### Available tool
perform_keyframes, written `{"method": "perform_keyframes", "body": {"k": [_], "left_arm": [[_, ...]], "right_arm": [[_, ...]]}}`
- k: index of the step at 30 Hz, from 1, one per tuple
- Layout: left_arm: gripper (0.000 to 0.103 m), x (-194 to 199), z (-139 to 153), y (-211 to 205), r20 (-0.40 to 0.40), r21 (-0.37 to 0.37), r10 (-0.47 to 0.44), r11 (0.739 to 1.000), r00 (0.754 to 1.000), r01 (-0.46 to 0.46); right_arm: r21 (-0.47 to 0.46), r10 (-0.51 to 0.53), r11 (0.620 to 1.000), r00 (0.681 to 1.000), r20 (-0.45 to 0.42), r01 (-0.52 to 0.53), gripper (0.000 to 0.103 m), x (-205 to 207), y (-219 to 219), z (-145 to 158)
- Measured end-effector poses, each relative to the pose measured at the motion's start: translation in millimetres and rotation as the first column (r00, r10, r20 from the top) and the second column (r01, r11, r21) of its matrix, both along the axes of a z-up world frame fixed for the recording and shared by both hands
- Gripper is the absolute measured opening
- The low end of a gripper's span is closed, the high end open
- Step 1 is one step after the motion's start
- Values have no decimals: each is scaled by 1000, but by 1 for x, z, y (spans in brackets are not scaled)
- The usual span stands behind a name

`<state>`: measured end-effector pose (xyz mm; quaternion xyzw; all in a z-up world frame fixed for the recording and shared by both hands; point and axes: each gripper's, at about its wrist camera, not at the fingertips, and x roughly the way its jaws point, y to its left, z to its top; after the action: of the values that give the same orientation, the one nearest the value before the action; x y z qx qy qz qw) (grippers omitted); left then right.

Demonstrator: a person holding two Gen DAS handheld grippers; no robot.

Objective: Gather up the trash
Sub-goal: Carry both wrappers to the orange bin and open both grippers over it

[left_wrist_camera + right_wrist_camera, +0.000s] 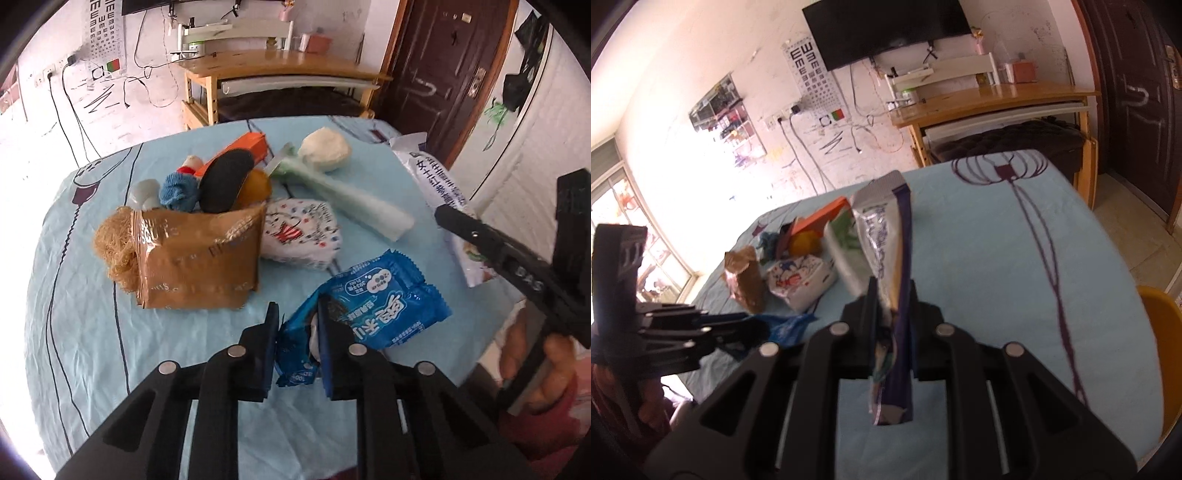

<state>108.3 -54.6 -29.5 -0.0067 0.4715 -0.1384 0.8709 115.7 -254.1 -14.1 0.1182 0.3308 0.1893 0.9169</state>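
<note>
Blue cloth point(92, 350) covers the table, with a stuffed brown bag point(199, 258) at left, a patterned tissue pack point(301, 234) beside it and a green roll point(347, 201) behind. Left gripper point(297, 321) is clamped on a blue wrapper's point(380, 306) torn end. Right gripper point(892, 295) pinches a silver-purple packet point(886, 236), held upright above the cloth.

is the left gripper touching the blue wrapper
Touching. The left wrist view shows the left gripper with both fingers pinching the crumpled end of the blue wrapper.
</note>
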Motion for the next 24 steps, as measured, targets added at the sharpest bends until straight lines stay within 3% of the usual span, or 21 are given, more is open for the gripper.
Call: {"method": "perform_keyframes", "body": {"k": [5, 11, 19, 24], "left_arm": [[15, -6, 15, -2, 35, -29, 0, 1000, 999, 1], [15, -6, 39, -23, 87, -10, -40, 999, 995, 41], [15, 15, 63, -86, 117, 15, -141, 990, 983, 140], [15, 32, 68, -141, 115, 14, -216, 976, 970, 216]], "right_arm": [[-1, -23, 1000, 999, 27, 23, 13, -3, -9, 7], [13, -72, 997, 996, 47, 72, 13, -2, -32, 15], [21, -203, 979, 977, 60, 202, 13, -3, -87, 20], [2, -348, 937, 937, 42, 348, 13, -3, -145, 11]]}}
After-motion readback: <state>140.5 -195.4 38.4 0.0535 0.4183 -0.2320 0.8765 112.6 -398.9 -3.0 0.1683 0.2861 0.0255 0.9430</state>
